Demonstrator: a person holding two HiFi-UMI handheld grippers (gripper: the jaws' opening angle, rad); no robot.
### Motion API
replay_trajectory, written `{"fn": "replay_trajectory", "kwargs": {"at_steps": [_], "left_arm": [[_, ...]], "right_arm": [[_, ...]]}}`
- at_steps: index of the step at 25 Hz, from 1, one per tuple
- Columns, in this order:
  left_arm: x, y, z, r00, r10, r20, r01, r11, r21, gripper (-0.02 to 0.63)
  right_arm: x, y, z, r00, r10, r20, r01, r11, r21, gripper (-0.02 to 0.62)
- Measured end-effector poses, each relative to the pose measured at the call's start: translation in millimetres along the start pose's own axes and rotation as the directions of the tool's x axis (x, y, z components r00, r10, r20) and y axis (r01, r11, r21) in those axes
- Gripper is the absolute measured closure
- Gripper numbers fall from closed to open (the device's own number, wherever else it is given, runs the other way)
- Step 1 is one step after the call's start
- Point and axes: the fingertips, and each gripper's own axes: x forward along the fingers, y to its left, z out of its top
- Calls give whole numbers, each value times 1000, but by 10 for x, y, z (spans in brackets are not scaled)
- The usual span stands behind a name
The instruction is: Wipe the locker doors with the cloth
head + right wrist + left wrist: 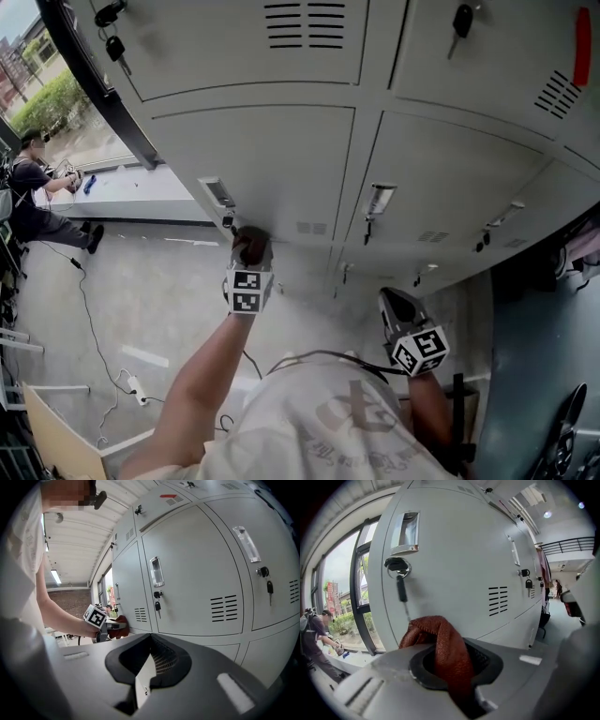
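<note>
The left gripper [247, 255] is pinching a rust-red woven cloth [443, 641], which bunches up out of its jaws and presses against the pale grey locker door [459, 559]. The contact is close to the door's handle-side edge, just beneath the key [401, 588] that hangs from the lock under the recessed handle [405, 532]. The vent slots [498, 601] lie further across the same door, well apart from the cloth. The right gripper [397, 307] is held low and back from the lockers, its jaws pressed together with nothing between them. The cloth looks soft, light and limp, so it will probably fold and drag rather than push. A grip on a gathered wad, as here, leaves a padded bulge ahead of the jaws to meet the metal. The painted door looks smooth and stiff, so the cloth should slide easily. The dangling key and the handle's lip are likely snags, so strokes near that edge call for care.
</note>
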Motion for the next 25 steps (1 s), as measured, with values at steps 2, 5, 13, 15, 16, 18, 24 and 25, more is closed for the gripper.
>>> {"fn": "replay_trajectory", "kwargs": {"at_steps": [2,5,13,15,16,18,24,25], "left_arm": [[13,-92,22,1000,-13,3,13,1000,-3,538],[53,-264,60,999,-35,6,35,999,4,538],[225,-929,170,990,-140,5,140,989,56,538],[279,-1111,206,986,-168,9,167,985,51,538],[303,-1189,224,984,-177,14,177,983,41,538],[340,-1336,256,979,-200,26,199,980,24,538],[420,-1699,362,963,-267,48,269,961,-62,538],[408,-1714,391,963,-264,56,267,960,-78,539]], "right_arm": [[-10,-30,10,1000,0,0,0,1000,3,588],[-12,-67,24,1000,4,1,-4,1000,9,588],[-16,-116,21,999,31,10,-31,999,17,588],[-33,-139,35,999,35,13,-35,999,15,588],[-47,-156,40,999,36,14,-36,999,13,588],[-89,-199,40,999,34,15,-34,999,11,588],[-251,-358,-32,1000,20,9,-20,1000,21,588],[-275,-377,-36,1000,20,9,-20,1000,22,588]]}}
